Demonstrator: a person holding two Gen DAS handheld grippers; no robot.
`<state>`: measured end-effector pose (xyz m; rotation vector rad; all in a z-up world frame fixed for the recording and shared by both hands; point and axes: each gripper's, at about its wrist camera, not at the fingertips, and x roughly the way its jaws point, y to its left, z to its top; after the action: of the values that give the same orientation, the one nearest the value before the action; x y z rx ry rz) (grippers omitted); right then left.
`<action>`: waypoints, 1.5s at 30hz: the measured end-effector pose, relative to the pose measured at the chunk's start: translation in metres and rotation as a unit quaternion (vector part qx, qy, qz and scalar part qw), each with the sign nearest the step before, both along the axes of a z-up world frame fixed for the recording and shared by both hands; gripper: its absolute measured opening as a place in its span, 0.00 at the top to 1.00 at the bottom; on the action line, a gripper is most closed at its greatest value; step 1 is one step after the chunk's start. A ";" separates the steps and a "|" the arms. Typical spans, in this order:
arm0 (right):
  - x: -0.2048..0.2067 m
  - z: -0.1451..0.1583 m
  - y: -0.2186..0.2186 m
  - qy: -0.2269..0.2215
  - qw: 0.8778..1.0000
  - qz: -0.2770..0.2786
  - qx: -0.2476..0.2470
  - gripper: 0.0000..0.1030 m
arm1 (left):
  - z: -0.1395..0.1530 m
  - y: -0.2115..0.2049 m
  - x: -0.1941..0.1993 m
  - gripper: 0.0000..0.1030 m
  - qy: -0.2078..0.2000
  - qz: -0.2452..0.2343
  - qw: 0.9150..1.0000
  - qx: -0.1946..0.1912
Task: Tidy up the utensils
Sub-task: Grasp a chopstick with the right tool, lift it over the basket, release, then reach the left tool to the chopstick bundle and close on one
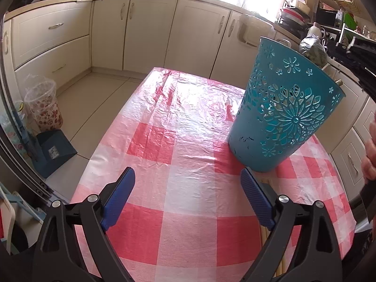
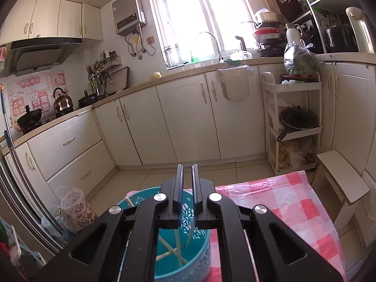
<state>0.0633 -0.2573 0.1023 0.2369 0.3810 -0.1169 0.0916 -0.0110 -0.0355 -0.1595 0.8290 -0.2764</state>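
Left fingers (image 1: pixel 128 188) spread above tablecloth (image 1: pixel 188 164); right fingers (image 2: pixel 179 188) nearly together over basket (image 2: pixel 202 258).

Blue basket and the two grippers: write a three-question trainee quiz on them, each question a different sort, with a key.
1. True or false: the left gripper is shut on a chopstick.
2. Multiple choice: the blue basket stands on a) the floor, b) the checked tablecloth, c) the white cart.
3. Short answer: what lies inside the basket, seen from the right wrist view beneath the right gripper?

Key:
1. False: its jaws stand wide apart with nothing between them.
2. b
3. Pale chopsticks, several leaning against the basket's wall; the right gripper's jaws are nearly together above them, one chopstick seemingly between them.
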 end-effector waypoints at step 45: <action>-0.097 -0.145 0.028 0.309 0.948 0.065 -0.045 0.92 | 0.002 -0.031 -0.012 0.13 -0.010 -0.068 0.996 0.048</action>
<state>-0.0334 -0.2295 -0.0428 0.0776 1.0124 -0.0761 0.0795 -0.0423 -0.0337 -0.0094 0.8338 -0.3651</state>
